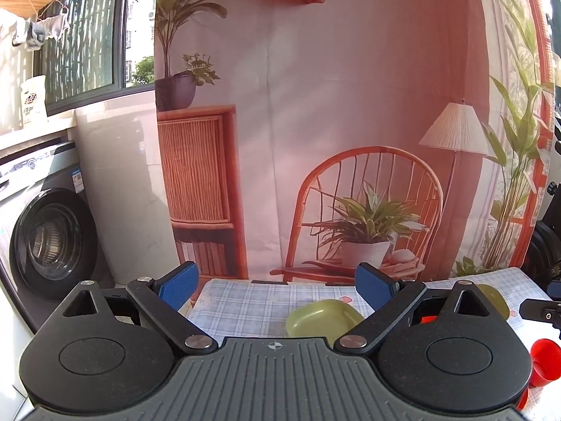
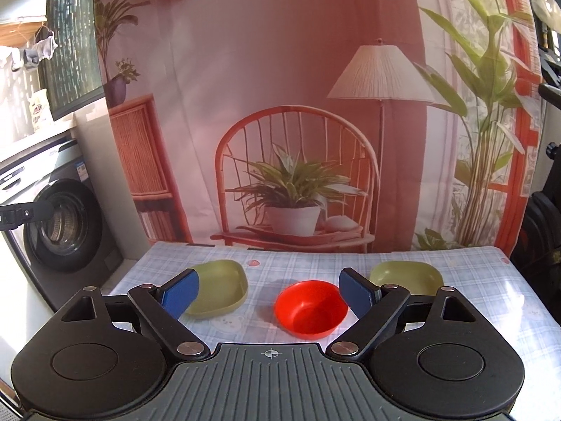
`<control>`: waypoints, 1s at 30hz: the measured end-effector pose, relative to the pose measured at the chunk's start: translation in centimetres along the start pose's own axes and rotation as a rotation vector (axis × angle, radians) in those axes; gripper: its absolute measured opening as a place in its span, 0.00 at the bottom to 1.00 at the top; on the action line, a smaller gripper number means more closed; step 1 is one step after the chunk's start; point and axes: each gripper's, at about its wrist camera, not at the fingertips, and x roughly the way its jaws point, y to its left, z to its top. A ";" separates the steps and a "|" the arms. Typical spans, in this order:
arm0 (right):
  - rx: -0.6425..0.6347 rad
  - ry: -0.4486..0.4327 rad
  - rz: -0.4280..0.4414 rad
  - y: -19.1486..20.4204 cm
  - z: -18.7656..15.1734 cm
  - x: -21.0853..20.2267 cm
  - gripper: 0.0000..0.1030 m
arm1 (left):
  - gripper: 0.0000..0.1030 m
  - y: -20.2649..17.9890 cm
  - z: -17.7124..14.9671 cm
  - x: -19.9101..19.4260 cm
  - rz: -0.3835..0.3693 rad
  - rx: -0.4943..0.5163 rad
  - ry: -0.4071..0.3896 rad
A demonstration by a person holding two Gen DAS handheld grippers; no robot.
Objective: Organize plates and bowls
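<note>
In the right wrist view a red bowl (image 2: 310,307) sits on the checked tablecloth (image 2: 473,298), between two green square plates, one to the left (image 2: 219,287) and one to the right (image 2: 406,275). My right gripper (image 2: 270,293) is open and empty, above and short of the red bowl. In the left wrist view my left gripper (image 1: 277,286) is open and empty, held above the table, with a green plate (image 1: 322,317) just below it. A second green plate (image 1: 494,298) and a red bowl (image 1: 545,359) show at the right, partly hidden.
A printed backdrop (image 2: 298,122) of a chair, lamp and plants hangs behind the table's far edge. A washing machine (image 2: 59,224) stands to the left of the table. The other gripper's black tip shows at the right edge (image 1: 541,310).
</note>
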 end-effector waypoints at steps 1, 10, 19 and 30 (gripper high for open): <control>-0.007 0.007 0.015 0.3 0.4 1.2 0.79 | 0.91 0.2 0.2 0.8 0.007 0.001 0.002; -0.063 0.079 0.085 3.1 2.1 13.6 0.64 | 0.87 1.3 -3.2 11.4 0.031 -0.062 0.095; -0.107 0.266 0.110 5.4 0.7 25.1 0.54 | 0.73 1.3 -9.6 21.0 -0.014 -0.103 0.279; 0.001 0.518 -0.060 4.8 -2.8 34.1 0.41 | 0.68 3.7 -13.4 26.9 -0.119 -0.332 0.451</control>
